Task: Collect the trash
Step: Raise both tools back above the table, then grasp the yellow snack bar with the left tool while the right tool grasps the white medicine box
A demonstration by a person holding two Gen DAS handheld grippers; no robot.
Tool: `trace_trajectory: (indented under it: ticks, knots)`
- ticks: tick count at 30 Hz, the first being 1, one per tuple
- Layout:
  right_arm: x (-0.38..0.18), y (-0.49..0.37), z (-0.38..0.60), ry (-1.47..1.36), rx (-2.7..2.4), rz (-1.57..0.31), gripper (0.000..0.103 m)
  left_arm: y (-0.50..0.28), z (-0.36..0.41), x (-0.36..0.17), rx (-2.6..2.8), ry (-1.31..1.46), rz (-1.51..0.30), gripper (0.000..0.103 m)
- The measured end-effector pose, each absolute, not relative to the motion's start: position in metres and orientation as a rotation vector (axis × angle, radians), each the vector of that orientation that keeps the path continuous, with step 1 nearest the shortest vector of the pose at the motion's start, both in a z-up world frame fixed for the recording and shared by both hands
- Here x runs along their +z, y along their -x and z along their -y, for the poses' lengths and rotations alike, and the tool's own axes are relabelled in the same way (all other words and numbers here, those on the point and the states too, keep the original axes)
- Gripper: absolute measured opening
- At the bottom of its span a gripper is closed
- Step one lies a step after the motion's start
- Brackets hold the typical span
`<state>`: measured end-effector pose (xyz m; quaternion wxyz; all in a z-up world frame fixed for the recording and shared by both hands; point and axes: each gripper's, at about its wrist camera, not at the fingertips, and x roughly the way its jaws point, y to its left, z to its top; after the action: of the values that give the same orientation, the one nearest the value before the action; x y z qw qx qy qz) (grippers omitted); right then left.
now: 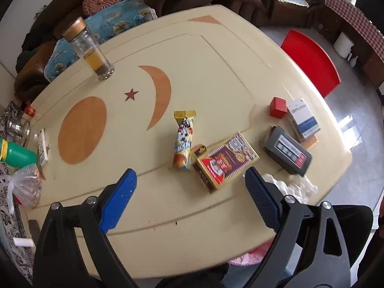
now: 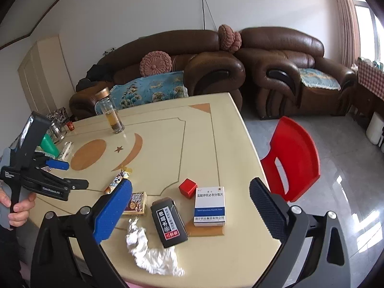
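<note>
I hold two grippers above a cream table (image 1: 216,55) inlaid with a sun, star and moon, and both are spread wide with nothing between their blue pads. Judging by what lies here, the collecting has hardly begun: every piece of litter I can see is on the tabletop. In the left wrist view, my left gripper (image 1: 190,192) fills the bottom of the frame; just above it, at centre, lie a snack wrapper (image 1: 183,141) and a red-and-gold carton (image 1: 225,160). In the right wrist view, my right gripper (image 2: 190,208) frames a crumpled white paper (image 2: 151,252) at lower centre, with a black box (image 2: 169,222), a white medicine box (image 2: 209,206) and a small red cube (image 2: 188,188) just above it. No bin shows clearly in either view, though something pink peeks out below the table's near edge.
</note>
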<state>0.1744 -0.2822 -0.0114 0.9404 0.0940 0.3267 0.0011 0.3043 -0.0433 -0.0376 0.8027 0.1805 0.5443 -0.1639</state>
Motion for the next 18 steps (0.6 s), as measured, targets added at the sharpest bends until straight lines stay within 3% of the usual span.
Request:
trace_trajectory:
  ticks: [9, 18]
  knots:
    - [-0.044, -0.215, 0.297, -0.232, 0.001, -0.738, 0.096, -0.348, 0.048, -0.077, -0.35, -0.39, -1.238, 0.089]
    - [-0.111, -0.253, 0.285, -0.185, 0.014, -0.911, 0.096, -0.374, 0.059, -0.12, -0.344, -0.417, -1.306, 0.089]
